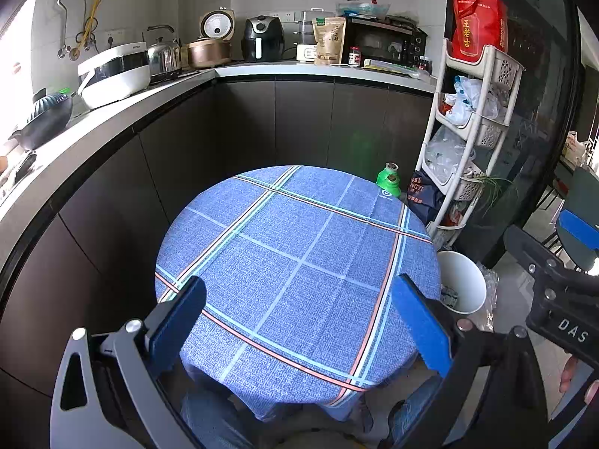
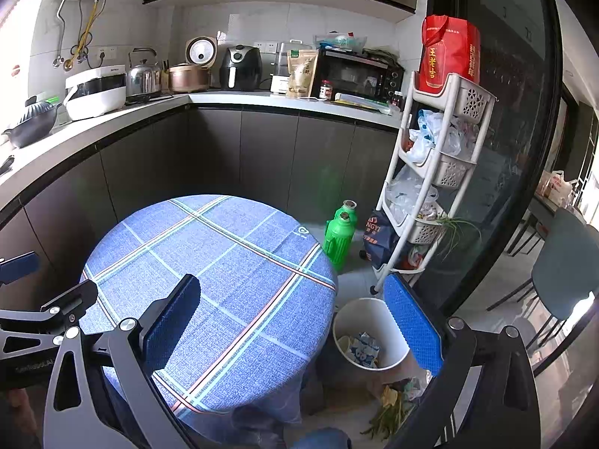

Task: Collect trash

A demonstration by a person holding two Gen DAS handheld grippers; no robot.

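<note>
A white waste bin [image 2: 368,336] stands on the floor right of the round table [image 2: 209,277], which has a blue plaid cloth; crumpled wrappers [image 2: 361,348] lie inside it. Loose trash and green scraps [image 2: 393,404] lie on the floor in front of the bin. My right gripper [image 2: 295,321] is open and empty, spanning the table's right edge and the bin. My left gripper [image 1: 299,321] is open and empty above the table [image 1: 295,262]. The bin [image 1: 462,280] shows at the table's right in the left wrist view. The right gripper's body [image 1: 554,299] shows at that view's right edge.
Dark cabinets and a countertop [image 2: 262,99] with appliances run behind the table. Green bottles [image 2: 338,235] and a dark bag [image 2: 378,239] stand on the floor beside a white basket rack [image 2: 430,172]. A glass door [image 2: 505,187] and a chair [image 2: 561,262] are to the right.
</note>
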